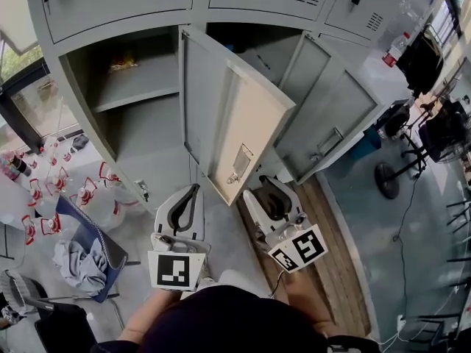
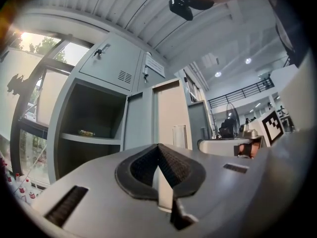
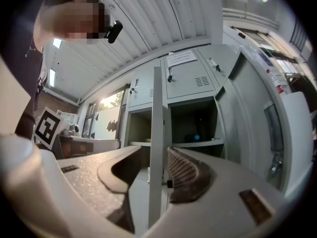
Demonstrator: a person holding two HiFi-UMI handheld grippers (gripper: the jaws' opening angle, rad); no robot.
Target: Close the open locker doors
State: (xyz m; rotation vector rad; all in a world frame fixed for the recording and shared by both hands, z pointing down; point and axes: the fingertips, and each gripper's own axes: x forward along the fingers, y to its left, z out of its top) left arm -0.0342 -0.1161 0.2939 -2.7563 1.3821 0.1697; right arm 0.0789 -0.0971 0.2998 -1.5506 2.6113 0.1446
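Observation:
A bank of grey lockers [image 1: 118, 2] faces me, with two lower doors standing open. The left open door [image 1: 232, 127] swings out toward me, its pale inner face showing; it appears as a panel [image 2: 171, 113] in the left gripper view and edge-on [image 3: 157, 118] in the right gripper view. The right open door [image 1: 331, 120] angles off to the right and shows as a grey panel [image 3: 250, 118]. My left gripper [image 1: 194, 190] [image 2: 158, 147] is shut and empty, just left of that door's lower corner. My right gripper [image 1: 271, 186] [image 3: 154, 150] is open and empty, just right of it.
Bottles with red labels [image 1: 44, 197] crowd the floor at left. A blue chair with a grey cloth [image 1: 85, 259] stands near my left arm. A wooden strip [image 1: 335, 263] runs along the floor at right, with a stand and office chairs [image 1: 390, 179] beyond. A small item [image 1: 124, 63] lies on the left locker's shelf.

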